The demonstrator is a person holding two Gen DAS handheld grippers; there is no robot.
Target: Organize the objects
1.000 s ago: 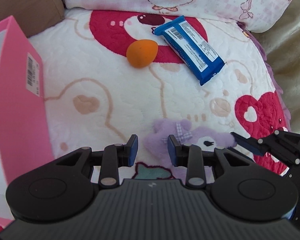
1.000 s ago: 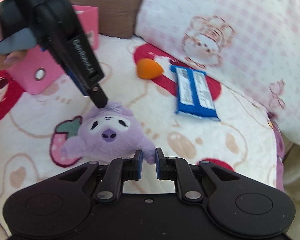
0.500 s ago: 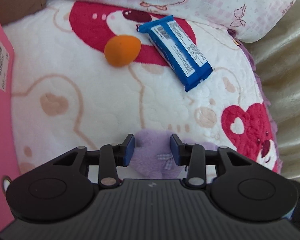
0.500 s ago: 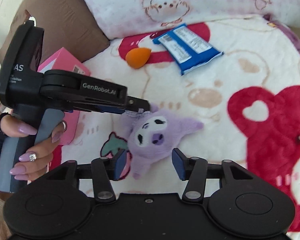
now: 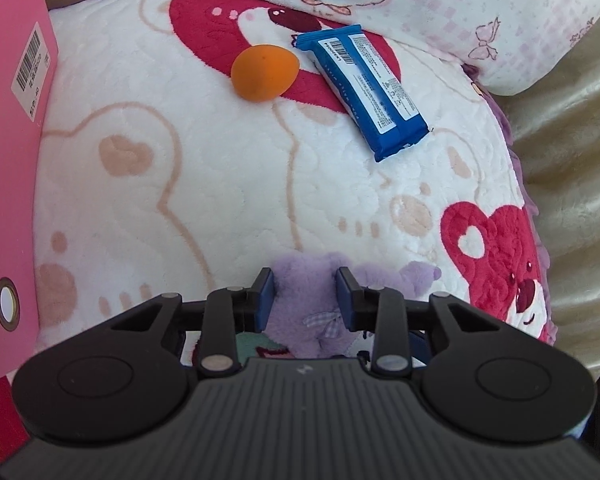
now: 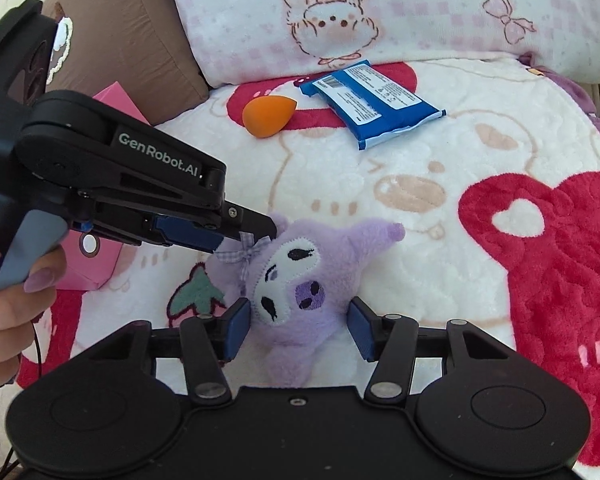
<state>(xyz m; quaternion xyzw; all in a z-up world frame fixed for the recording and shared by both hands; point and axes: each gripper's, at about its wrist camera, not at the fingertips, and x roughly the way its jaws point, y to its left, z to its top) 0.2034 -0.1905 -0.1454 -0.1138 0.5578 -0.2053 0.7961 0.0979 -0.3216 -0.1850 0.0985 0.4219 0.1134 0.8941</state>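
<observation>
A purple plush toy [image 6: 312,276] lies on the patterned blanket [image 6: 440,160]. My right gripper [image 6: 300,330] is open, its blue pads on either side of the plush's lower body. My left gripper [image 5: 305,294] is open with its pads around the plush's head [image 5: 304,292]; in the right wrist view its fingertips [image 6: 260,226] touch the plush's bow. An orange egg-shaped sponge [image 5: 265,73] and a blue snack packet [image 5: 364,88] lie farther back on the blanket.
A pink box [image 5: 8,160] stands at the left edge of the blanket. A pink checked pillow [image 6: 380,12] and a brown cushion [image 6: 128,40] lie along the back. A beige cover [image 5: 572,200] is at the right.
The right gripper opened from nearly shut and moved up around the plush's body. The left gripper came down over the plush's head.
</observation>
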